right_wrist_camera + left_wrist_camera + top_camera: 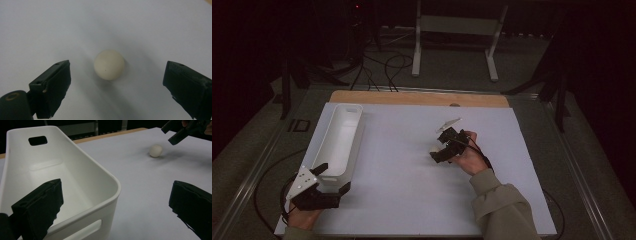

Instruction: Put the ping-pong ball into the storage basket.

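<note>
Both grippers wide: left gripper (115,202) astride bin rim (110,195); right gripper (116,82) around ball (109,64)

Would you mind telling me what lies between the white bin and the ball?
Nothing: between the white bin and the ball lies bare white table sheet, as the left gripper view shows.

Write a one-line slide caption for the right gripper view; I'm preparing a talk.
Open right gripper poised around a small white ball on the white table.
</note>
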`<state>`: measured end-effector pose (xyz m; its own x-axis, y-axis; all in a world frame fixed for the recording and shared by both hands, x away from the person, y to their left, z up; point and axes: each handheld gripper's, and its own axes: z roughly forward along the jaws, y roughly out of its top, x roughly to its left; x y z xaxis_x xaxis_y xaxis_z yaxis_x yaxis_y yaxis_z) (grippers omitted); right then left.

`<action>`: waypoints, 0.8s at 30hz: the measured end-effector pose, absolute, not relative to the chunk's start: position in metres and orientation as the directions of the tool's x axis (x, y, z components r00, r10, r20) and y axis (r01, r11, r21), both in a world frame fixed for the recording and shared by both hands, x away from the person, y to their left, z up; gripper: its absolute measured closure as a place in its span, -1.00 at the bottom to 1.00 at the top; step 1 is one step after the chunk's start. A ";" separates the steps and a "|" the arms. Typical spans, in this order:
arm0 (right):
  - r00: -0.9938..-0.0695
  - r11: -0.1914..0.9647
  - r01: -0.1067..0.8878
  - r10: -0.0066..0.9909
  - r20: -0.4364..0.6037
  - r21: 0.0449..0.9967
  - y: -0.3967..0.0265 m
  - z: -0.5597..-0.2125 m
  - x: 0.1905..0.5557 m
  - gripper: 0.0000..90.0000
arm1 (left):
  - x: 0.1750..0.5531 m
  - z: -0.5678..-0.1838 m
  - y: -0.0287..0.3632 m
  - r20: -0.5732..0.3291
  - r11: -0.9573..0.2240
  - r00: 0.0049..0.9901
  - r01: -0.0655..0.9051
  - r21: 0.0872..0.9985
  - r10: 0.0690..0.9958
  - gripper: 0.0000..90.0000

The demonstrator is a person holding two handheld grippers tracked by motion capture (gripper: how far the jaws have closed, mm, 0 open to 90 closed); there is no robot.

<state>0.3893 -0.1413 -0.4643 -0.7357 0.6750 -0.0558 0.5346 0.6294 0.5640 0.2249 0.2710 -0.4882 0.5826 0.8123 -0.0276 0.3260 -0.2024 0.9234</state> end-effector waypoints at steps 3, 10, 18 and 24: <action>-0.735 0.630 0.540 0.676 -0.053 0.558 -0.139 -0.466 0.390 -0.84 | 0.225 -0.488 0.271 -0.028 -0.202 0.582 0.326 0.923 0.812 -1.00; -0.737 0.635 0.540 0.674 -0.054 0.552 -0.135 -0.469 0.392 -0.84 | 0.225 -0.488 0.271 -0.029 -0.202 0.583 0.326 0.924 0.812 -1.00; -0.733 0.635 0.549 0.678 -0.052 0.543 -0.131 -0.473 0.395 -0.84 | 0.225 -0.488 0.271 -0.029 -0.202 0.583 0.326 0.923 0.812 -1.00; -0.730 0.634 0.554 0.681 -0.052 0.539 -0.128 -0.476 0.397 -0.84 | 0.225 -0.488 0.271 -0.028 -0.202 0.583 0.326 0.923 0.812 -1.00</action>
<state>0.3974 -0.1284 -0.4760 -0.7301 0.6814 -0.0518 0.5539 0.6345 0.5391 0.2249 0.2711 -0.4882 0.5835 0.8116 -0.0284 0.3261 -0.2021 0.9235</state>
